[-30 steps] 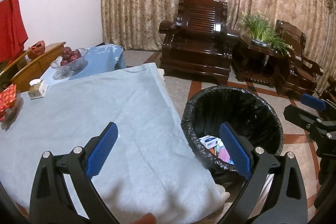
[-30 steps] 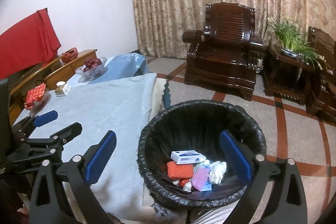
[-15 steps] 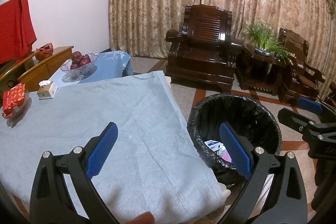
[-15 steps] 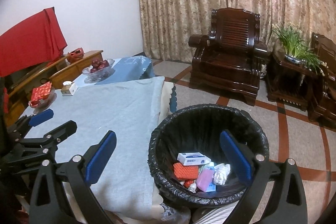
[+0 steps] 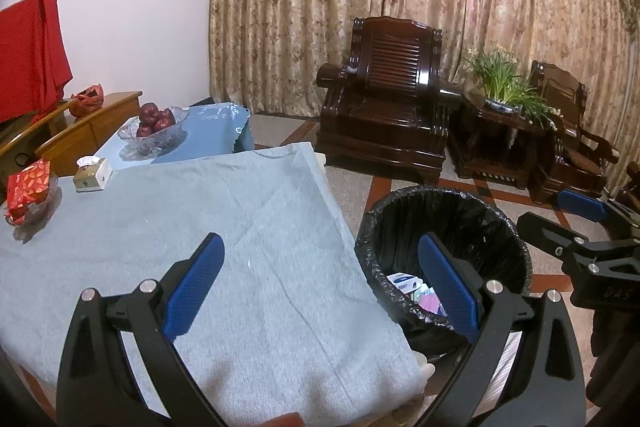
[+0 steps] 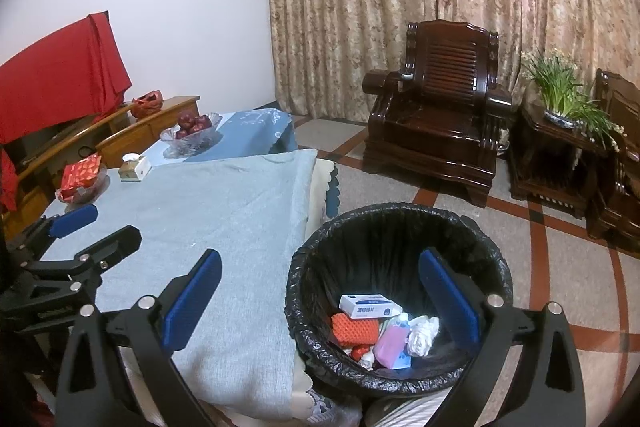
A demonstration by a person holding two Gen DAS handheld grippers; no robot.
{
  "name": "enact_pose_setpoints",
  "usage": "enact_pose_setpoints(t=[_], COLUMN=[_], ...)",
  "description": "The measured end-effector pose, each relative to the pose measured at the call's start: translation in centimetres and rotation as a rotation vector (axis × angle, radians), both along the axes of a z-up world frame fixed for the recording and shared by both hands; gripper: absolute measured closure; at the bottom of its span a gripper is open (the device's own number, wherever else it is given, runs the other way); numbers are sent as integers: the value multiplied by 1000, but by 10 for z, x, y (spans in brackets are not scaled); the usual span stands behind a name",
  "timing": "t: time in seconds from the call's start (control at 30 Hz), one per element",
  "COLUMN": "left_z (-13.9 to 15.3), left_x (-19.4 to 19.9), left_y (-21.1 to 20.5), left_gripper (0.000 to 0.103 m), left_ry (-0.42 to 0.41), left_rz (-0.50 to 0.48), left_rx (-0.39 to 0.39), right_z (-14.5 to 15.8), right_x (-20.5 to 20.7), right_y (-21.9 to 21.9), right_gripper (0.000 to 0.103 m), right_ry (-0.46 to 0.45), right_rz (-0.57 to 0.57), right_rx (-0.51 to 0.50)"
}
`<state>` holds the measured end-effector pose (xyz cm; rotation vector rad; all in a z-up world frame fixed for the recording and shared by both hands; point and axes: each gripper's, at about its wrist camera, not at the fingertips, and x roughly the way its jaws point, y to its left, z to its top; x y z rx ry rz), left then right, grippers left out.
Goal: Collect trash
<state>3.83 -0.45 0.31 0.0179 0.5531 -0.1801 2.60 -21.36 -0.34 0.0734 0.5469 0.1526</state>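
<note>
Left hand-held gripper: fingers spread apart, nothing between them, held over the near right corner of the worktop.
Right hand-held gripper: fingers spread apart, nothing between them, held above the bin's near rim.
Trash bin: black-lined, on the floor just beside the worktop's right edge.
Trash in the bin: white-and-blue box, orange mesh piece, pink packet, crumpled white wrapper.
Worktop, far left corner: tissue box, red packet.
Beyond its far edge: glass bowl of red fruit.
</note>
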Motion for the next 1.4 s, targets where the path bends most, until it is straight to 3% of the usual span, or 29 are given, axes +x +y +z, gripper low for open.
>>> enact_pose_setpoints(t=[1.4], left_z=[-1], left_x=[0], left_y=[2], left_gripper=[8], left_ry=[1], left_rz=[1], left_rx=[-2], right_z=[-1], right_x=[2], right_y=[3], right_gripper=[6], right_ry=[6], right_rz=[3], right_rx=[-3])
